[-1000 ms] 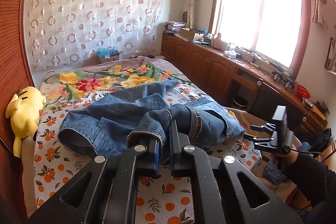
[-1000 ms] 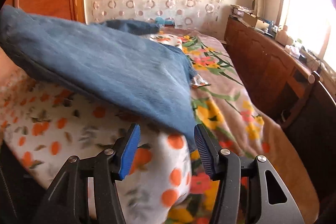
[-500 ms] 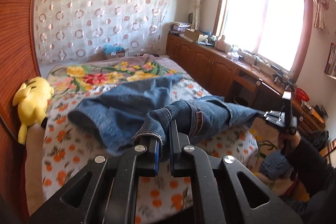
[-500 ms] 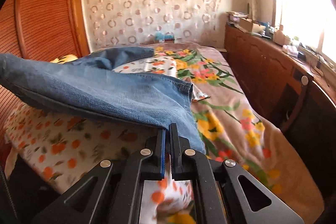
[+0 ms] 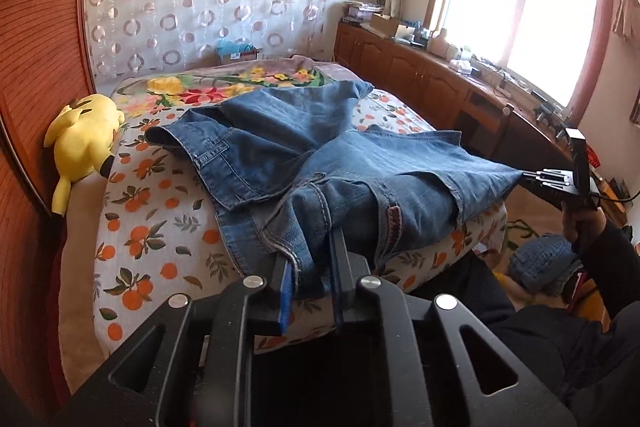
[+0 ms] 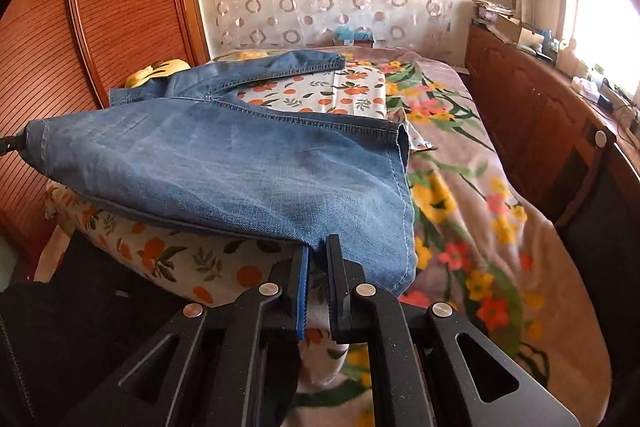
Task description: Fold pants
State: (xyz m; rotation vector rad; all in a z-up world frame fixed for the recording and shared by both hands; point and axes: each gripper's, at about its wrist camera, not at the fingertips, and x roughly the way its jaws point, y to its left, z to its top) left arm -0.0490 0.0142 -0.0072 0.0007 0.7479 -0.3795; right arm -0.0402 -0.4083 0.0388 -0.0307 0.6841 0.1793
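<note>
Since a moment earlier, I had pulled the jeans [image 5: 360, 163] taut across the bed's [image 5: 160, 227] near edge. My left gripper [image 5: 310, 267] pinched the waistband; my right gripper [image 6: 317, 267] pinched the far corner, floor space open beyond the mattress.

I observe the blue denim pants [image 5: 352, 163] spread across the bed's near end, waistband bunched at my left, one leg [image 6: 224, 163] stretched taut rightward, the other trailing behind.
</note>
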